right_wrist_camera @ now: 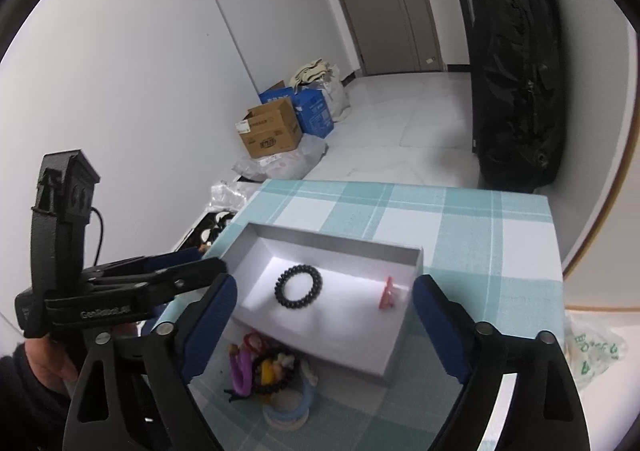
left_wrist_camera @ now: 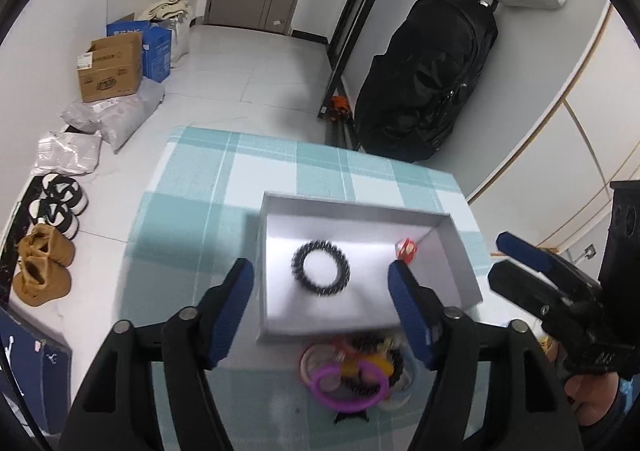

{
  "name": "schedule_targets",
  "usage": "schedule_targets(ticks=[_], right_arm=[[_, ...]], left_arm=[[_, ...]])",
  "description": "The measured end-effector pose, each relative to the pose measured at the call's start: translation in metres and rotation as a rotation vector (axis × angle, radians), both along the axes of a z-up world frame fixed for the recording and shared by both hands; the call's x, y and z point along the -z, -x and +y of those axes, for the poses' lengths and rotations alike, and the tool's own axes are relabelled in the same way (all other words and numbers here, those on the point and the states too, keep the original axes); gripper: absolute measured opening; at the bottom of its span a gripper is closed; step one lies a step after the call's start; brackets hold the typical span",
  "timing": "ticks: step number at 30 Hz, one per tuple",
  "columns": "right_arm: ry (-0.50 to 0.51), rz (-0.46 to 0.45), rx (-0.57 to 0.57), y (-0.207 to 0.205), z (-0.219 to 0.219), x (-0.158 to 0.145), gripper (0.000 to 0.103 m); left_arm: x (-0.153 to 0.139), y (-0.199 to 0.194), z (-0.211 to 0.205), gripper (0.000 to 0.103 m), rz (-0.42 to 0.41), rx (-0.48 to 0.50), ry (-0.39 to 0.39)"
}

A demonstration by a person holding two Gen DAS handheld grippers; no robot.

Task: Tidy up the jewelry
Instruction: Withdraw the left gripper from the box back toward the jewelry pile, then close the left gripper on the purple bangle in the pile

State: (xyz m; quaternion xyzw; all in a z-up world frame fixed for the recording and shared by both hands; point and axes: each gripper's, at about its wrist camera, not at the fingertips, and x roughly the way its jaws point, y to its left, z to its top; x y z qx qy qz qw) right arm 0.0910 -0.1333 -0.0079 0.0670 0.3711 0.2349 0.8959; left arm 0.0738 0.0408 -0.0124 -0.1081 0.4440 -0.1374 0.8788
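Observation:
A shallow grey box point(left_wrist_camera: 352, 205) point(right_wrist_camera: 332, 241) sits on a teal plaid tablecloth point(left_wrist_camera: 200, 179). Inside it lie a black beaded bracelet point(left_wrist_camera: 321, 269) point(right_wrist_camera: 298, 286) and, near the right wall, a small red piece point(left_wrist_camera: 407, 249) point(right_wrist_camera: 387, 293). A pile of jewelry point(left_wrist_camera: 352, 371) point(right_wrist_camera: 272, 367) lies in front of the box, with a purple ring, black beads, a yellow piece and a light blue bangle. My left gripper point(left_wrist_camera: 320, 275) point(right_wrist_camera: 208, 263) hovers open above the box's near side. My right gripper point(right_wrist_camera: 326, 287) point(left_wrist_camera: 500, 255) is open wide, with nothing between its fingers.
A tall black bag point(left_wrist_camera: 424, 83) leans on the wall beyond the table. Cardboard boxes point(left_wrist_camera: 110, 67), parcels and shoes point(left_wrist_camera: 44, 263) lie on the floor to the left. A clear plastic bag with green print point(right_wrist_camera: 592, 355) lies at the table's right edge.

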Motion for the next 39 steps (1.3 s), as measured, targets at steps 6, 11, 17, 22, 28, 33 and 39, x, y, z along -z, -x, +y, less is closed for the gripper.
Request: schedule_targets(ticks=[6, 11, 17, 22, 28, 33, 39], right_arm=[[0.0, -0.033, 0.034, 0.019, -0.007, -0.002, 0.1], [-0.001, -0.022, 0.065, 0.034, -0.013, 0.005, 0.102], [-0.004, 0.018, 0.093, 0.048, -0.018, 0.016, 0.103], [0.01, 0.038, 0.109, 0.056, -0.02, 0.023, 0.103], [0.016, 0.06, 0.125, 0.062, -0.021, 0.029, 0.103], [0.024, 0.07, 0.132, 0.064, -0.02, 0.031, 0.103], [0.032, 0.079, 0.131, 0.065, -0.019, 0.033, 0.103]], left_arm=[[0.008, 0.026, -0.005, 0.076, 0.024, 0.029, -0.001], [0.023, 0.038, -0.018, 0.077, 0.064, 0.08, -0.035], [0.037, 0.043, -0.019, 0.077, 0.078, 0.041, -0.104], [0.045, 0.042, -0.014, 0.077, 0.106, 0.011, -0.068], [0.05, 0.039, -0.02, 0.077, 0.134, 0.04, -0.009], [0.053, 0.038, -0.022, 0.077, 0.156, 0.038, 0.017], [0.057, 0.036, -0.022, 0.076, 0.176, 0.034, 0.021]])
